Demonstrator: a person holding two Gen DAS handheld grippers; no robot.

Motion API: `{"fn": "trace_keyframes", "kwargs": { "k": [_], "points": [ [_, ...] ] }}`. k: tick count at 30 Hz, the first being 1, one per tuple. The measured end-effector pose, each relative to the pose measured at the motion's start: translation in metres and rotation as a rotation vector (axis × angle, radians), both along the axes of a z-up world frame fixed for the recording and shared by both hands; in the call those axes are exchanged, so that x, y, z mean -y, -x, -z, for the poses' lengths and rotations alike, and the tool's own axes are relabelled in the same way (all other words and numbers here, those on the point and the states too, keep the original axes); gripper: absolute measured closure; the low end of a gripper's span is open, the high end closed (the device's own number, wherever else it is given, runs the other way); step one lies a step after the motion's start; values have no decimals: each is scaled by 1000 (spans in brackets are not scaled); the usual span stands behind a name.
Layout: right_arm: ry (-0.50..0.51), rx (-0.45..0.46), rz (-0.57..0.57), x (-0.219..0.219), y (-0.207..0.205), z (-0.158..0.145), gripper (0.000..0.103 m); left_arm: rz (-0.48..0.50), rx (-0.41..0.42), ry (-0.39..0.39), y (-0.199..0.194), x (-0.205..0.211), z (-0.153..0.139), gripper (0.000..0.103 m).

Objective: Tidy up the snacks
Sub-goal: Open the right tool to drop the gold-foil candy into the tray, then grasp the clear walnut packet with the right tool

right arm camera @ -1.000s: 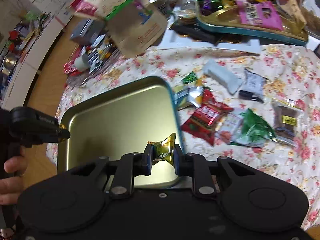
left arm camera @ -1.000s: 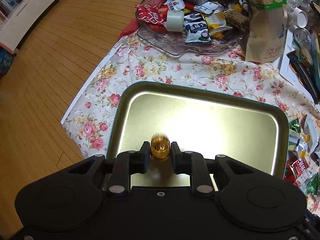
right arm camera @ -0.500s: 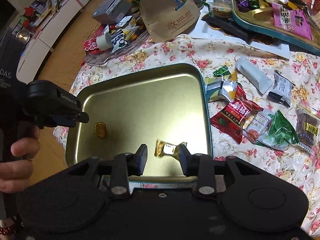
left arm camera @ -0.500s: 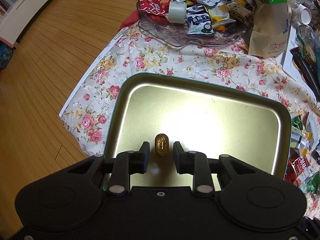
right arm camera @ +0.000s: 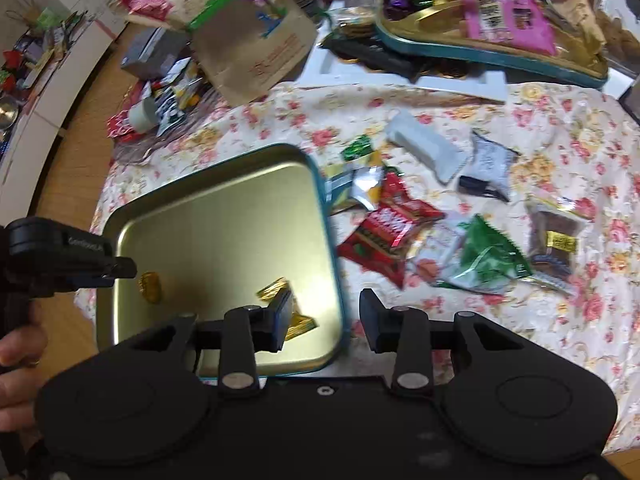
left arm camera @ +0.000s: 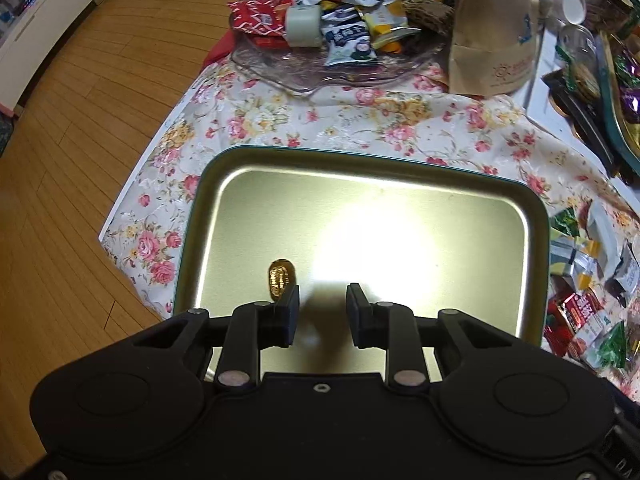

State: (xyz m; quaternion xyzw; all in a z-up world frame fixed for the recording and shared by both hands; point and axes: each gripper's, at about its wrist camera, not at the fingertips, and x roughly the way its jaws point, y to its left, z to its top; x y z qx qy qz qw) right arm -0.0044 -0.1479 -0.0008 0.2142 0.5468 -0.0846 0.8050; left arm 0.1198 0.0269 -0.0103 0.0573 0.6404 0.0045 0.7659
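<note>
A gold metal tray [left arm camera: 536,216] [right arm camera: 332,240] with a teal rim lies on the flowered cloth. A small round gold-foil candy [left arm camera: 280,276] [right arm camera: 150,287] rests on its floor, just beyond the left finger of my left gripper [left arm camera: 323,308], which is open with nothing between its fingers. A gold twist-wrapped candy [right arm camera: 298,322] lies in the tray's near right part, partly behind the left finger of my right gripper [right arm camera: 326,320]. Its jaws are opening and hold nothing; they straddle the tray's right rim.
Loose wrapped snacks [right arm camera: 396,224] lie on the cloth right of the tray. A glass dish [left arm camera: 332,76] heaped with snacks and a brown paper bag [left arm camera: 496,40] stand behind. A second full tray [right arm camera: 492,52] is at the back right. The table's left edge drops to a wooden floor [left arm camera: 72,152].
Both grippers opened and dropped their candies into the tray. The left gripper then shifted right of its gold candy; the right gripper swung right, over the tray's rim.
</note>
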Motion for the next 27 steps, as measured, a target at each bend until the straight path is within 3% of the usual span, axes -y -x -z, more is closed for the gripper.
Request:
{"fn": "trace_keyframes", "kwargs": {
  "k": [10,16,23,27],
  "points": [
    [-15,33,190,78,28,-7,64,97,29,11,19,47,-11,67],
    [41,74,318,123,52,-13,66,194,46,18,36,81,-12,67],
    [110,103,336,143,64,-9,77,268,33,11,53,111,-6,67],
    [76,102,368,155,63,-1,77,292,27,17,60,121,-7,67]
  ]
}}
